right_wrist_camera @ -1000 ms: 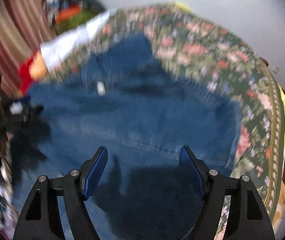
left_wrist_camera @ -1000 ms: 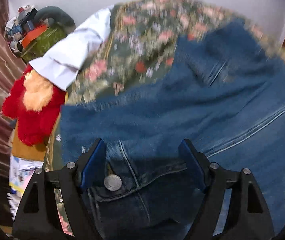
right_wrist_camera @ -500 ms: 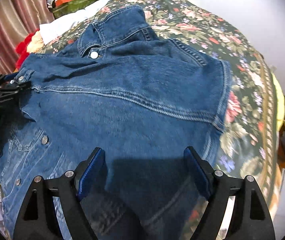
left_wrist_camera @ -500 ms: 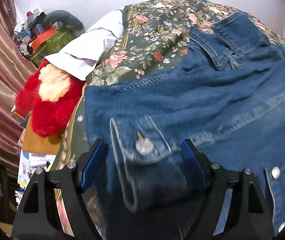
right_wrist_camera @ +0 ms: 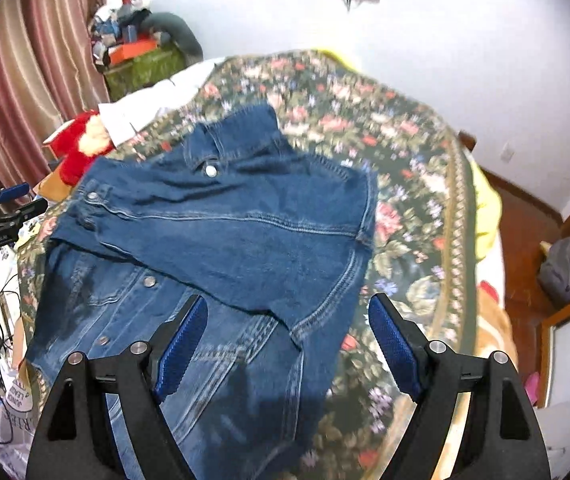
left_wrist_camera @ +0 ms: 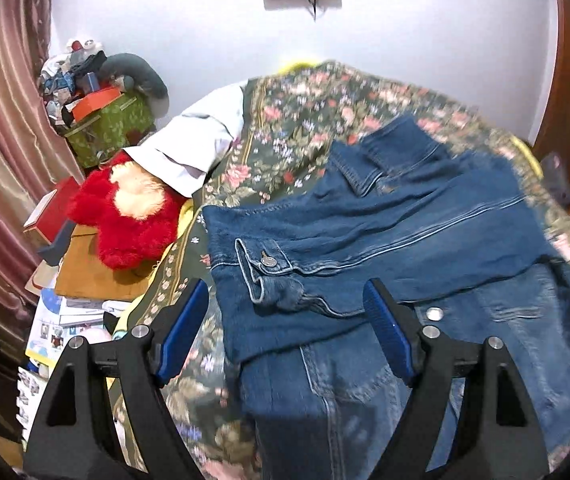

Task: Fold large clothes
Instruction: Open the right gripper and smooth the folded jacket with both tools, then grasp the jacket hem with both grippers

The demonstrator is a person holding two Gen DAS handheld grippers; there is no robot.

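Right wrist: denim jacket (right_wrist_camera: 221,240) sleeve folded across body; both tongs (right_wrist_camera: 287,344) apart, empty.

The jacket (right_wrist_camera: 245,236) was matt blue denim with shiny metal buttons (right_wrist_camera: 210,171); the bedspread (right_wrist_camera: 405,184) was floral woven cloth.

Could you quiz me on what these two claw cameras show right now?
1. True or false: the left claw is clamped on the denim jacket.
2. The jacket lies on: A) a bare floor B) a flowered bedspread C) a chair.
3. What red thing sits left of the bed?

Key: 1 false, both it and the right claw are open and hold nothing. 2 B. 3 a plush toy.
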